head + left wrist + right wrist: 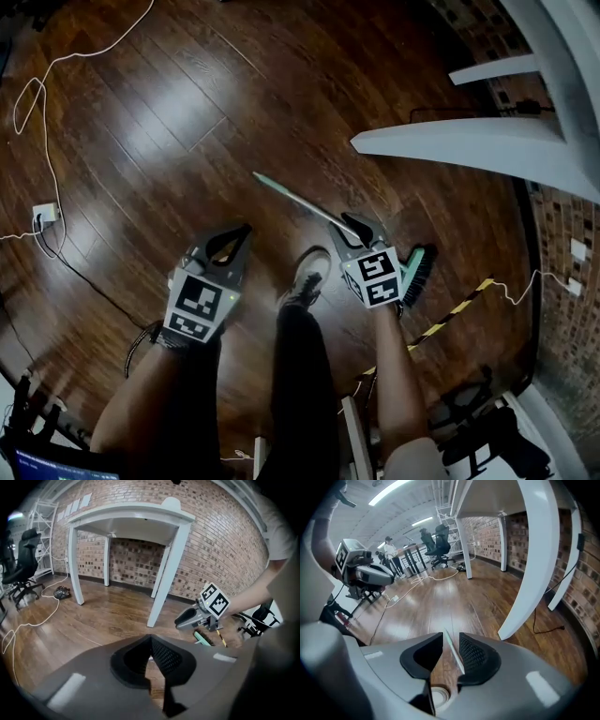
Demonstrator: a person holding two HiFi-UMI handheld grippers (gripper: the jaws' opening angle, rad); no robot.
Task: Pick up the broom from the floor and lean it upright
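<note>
Pickup is pending: the broom (pixel 300 201) lies on the floor (pixel 178 141) at right, its handle between the right gripper's (pixel 356 228) open, unclamped jaws; the left gripper (pixel 242 232) is closed and empty; lifting and leaning remain.

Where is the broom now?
Head view: the broom lies on the floor at the right, near the white table, its handle between the right gripper's open jaws.

Item count: one broom (pixel 300 200); two grippers, i.e. left gripper (pixel 242 232) and right gripper (pixel 359 225); one white table (pixel 487 145); one striped floor tape (pixel 455 309); one shoe (pixel 305 279).
</note>
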